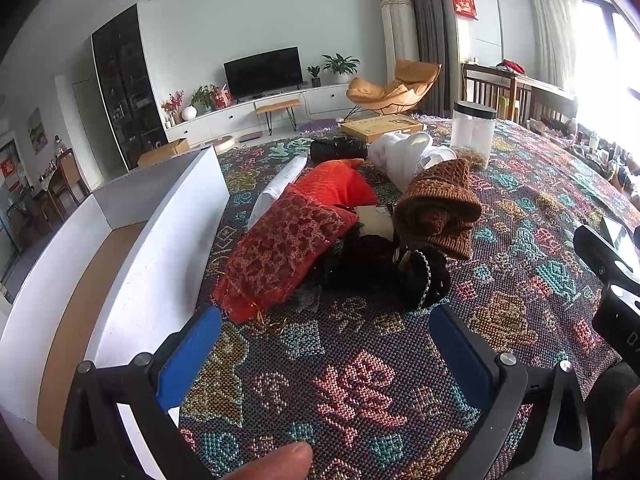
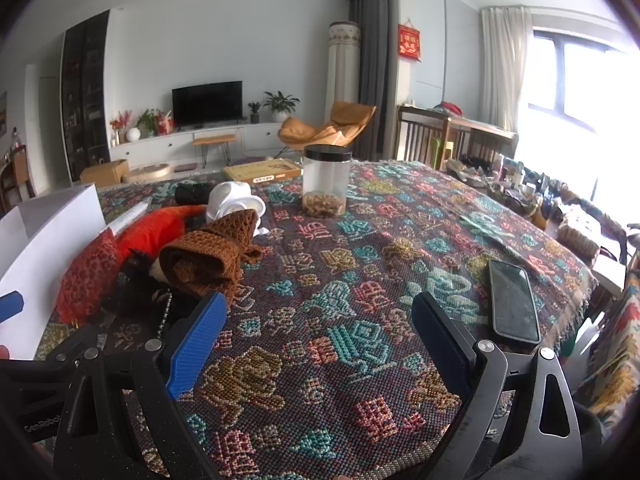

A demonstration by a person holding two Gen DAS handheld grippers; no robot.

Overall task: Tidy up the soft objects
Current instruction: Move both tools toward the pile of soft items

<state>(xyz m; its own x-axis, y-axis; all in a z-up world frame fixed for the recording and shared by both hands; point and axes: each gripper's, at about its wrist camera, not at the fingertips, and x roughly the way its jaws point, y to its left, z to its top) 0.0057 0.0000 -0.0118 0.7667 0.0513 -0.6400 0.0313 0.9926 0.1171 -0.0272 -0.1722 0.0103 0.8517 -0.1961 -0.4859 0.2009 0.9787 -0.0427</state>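
1. Living-room background: a dark television (image 2: 207, 102) on a long white console, potted plants beside it, a tan lounge chair (image 2: 328, 128), grey and pale curtains, and a bright window at the right.
2. Work surface: a counter covered by a woven patterned cloth (image 2: 360, 340) in teal, pink and mustard motifs.
3. Left edge: an open white box (image 1: 168, 240) with a brown floor stands on the cloth, its near wall just beside the pile.
4. Soft objects, grouped at the left-centre of the counter:
   - red patterned pouch (image 1: 280, 252), leaning toward the box wall
   - orange knit piece (image 1: 340, 180) behind it
   - brown knit roll (image 1: 440, 204) resting on top of the pile
   - black beaded item (image 1: 416, 276) at the front
   - white cloth bundle (image 1: 404, 156) and a black roll (image 1: 338, 148) farther back
5. Other items: a clear jar with a black lid (image 2: 326, 184), partly filled with brown material; a flat yellow box (image 2: 262, 171) at the far edge; a dark phone (image 2: 514, 306) lying face up near the right edge.
6. Left tongs (image 1: 326, 344): released, blue pads spread wide, holding nothing, positioned just short of the pile.
7. Right tongs (image 2: 320, 336): released, spread over bare cloth, empty; the pile lies to their left, the phone to their right
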